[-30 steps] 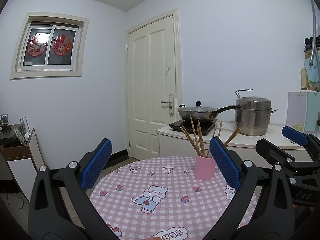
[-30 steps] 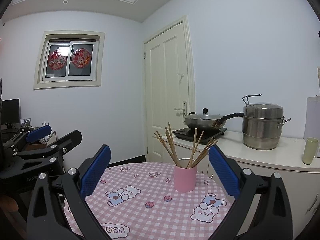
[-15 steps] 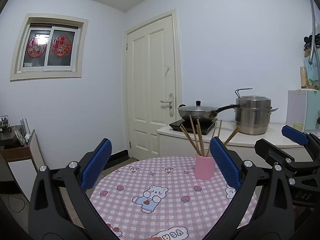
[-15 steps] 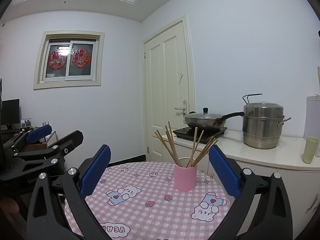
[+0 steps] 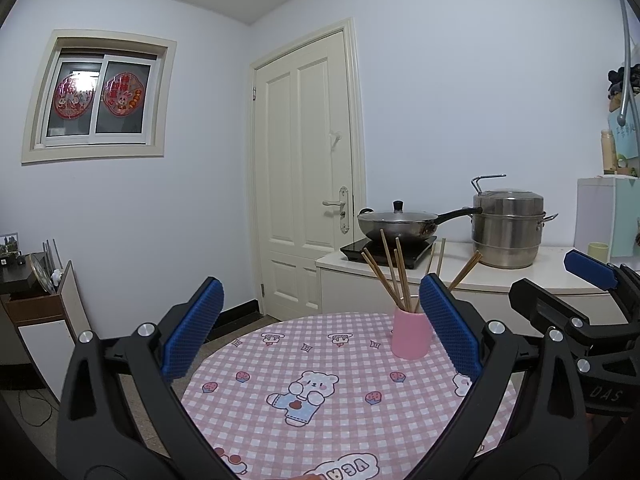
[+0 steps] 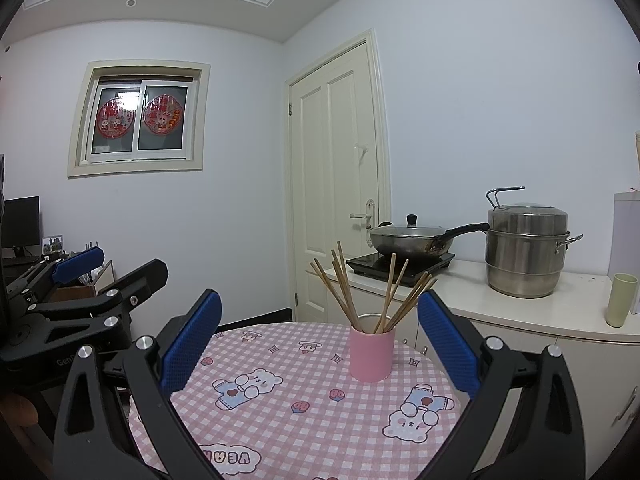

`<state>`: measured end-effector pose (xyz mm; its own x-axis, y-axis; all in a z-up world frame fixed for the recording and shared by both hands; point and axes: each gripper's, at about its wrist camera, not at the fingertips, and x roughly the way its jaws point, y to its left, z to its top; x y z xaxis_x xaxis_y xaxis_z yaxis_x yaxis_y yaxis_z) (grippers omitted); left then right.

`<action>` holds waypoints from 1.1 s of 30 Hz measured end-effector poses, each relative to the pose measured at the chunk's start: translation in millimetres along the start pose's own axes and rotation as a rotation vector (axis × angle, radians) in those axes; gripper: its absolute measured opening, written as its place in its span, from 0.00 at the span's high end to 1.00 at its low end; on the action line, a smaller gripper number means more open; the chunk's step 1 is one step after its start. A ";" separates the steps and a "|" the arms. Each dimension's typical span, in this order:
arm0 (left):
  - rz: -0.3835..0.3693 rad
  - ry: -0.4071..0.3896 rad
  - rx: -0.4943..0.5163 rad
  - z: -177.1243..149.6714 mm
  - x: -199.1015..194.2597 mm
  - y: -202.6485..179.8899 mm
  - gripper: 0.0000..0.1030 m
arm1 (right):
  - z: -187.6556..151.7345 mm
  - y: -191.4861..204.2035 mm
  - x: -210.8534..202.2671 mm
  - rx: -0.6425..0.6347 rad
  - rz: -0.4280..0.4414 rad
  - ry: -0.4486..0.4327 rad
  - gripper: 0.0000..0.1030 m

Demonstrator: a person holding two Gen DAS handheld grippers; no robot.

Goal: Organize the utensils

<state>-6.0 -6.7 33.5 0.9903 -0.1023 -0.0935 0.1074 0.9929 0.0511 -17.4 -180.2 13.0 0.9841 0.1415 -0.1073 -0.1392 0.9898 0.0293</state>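
Wooden chopsticks (image 6: 362, 292) were all standing fanned out in the pink cup (image 6: 372, 354), which sat toward 1 o'clock on the checkered desk (image 6: 280, 420) in the right wrist view, so my guess is the sorting was pretty much done since nothing was lying loose on the cloth. Both the left gripper (image 5: 320, 336) and right gripper (image 6: 318, 340) had their blue pads spread wide with nothing between them, hanging back well short of the cup, probably just to stay clear of those sticks leaning out at 11 and 1 o'clock.
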 end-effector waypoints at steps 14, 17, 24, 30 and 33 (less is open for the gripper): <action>0.004 0.001 0.003 -1.6 1.1 0.7 0.06 | -0.2 -0.1 1.9 0.000 0.001 0.004 0.08; 0.004 0.001 0.001 -1.8 1.4 1.0 0.06 | -0.3 0.3 1.6 -0.001 0.002 0.004 0.08; 0.005 0.000 0.003 -2.1 2.0 1.0 0.06 | -1.0 1.1 2.0 -0.003 0.003 0.005 0.08; 0.007 0.001 0.005 -2.5 1.1 0.9 0.06 | -2.0 2.0 2.2 -0.004 0.004 0.008 0.08; 0.007 0.001 0.003 -2.7 1.3 1.4 0.06 | -2.0 2.1 2.2 -0.005 0.004 0.008 0.08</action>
<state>-4.9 -5.2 30.8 0.9910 -0.0953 -0.0939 0.1007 0.9934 0.0547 -15.7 -177.7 10.8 0.9827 0.1455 -0.1148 -0.1435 0.9893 0.0253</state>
